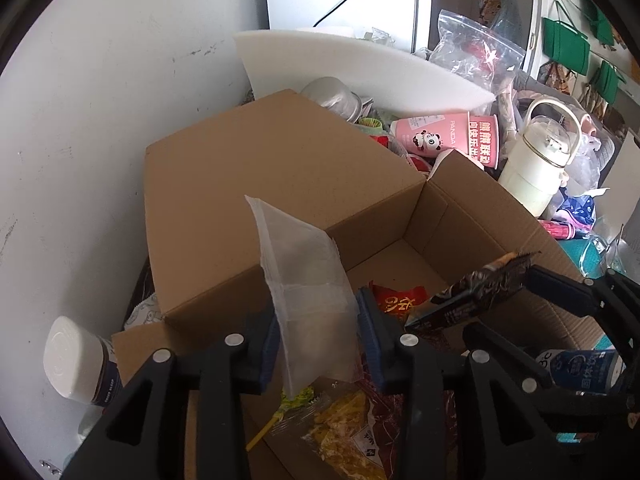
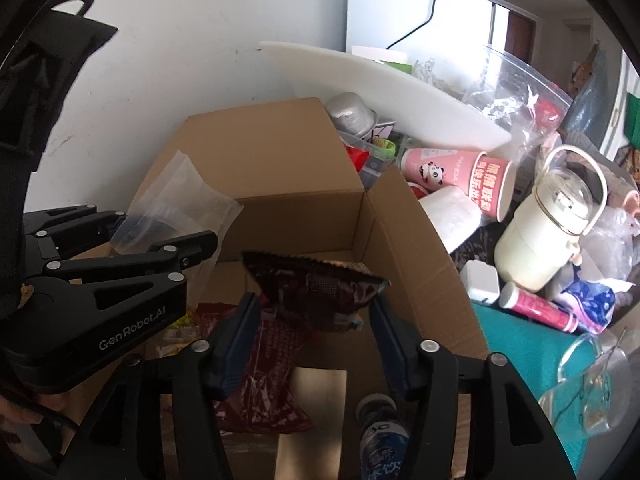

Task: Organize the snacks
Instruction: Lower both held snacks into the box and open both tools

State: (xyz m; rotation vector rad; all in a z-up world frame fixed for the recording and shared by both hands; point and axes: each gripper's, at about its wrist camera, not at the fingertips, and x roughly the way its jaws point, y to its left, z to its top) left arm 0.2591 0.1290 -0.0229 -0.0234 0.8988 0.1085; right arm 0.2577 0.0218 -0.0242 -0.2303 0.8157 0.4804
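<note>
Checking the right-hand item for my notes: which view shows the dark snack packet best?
The right wrist view: the dark snack packet sits centred between the right tongs, its face and crimped top edge showing. In the left wrist view the packet appears sideways at the right, smaller and foreshortened, above the open cardboard box.

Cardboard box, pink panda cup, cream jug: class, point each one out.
Cardboard box [image 1: 280, 184]: left wrist view, closed flap.
Pink panda cup [image 2: 448, 168]: right wrist view, its side.
Cream jug [image 2: 540, 236]: right wrist view, body.
</note>
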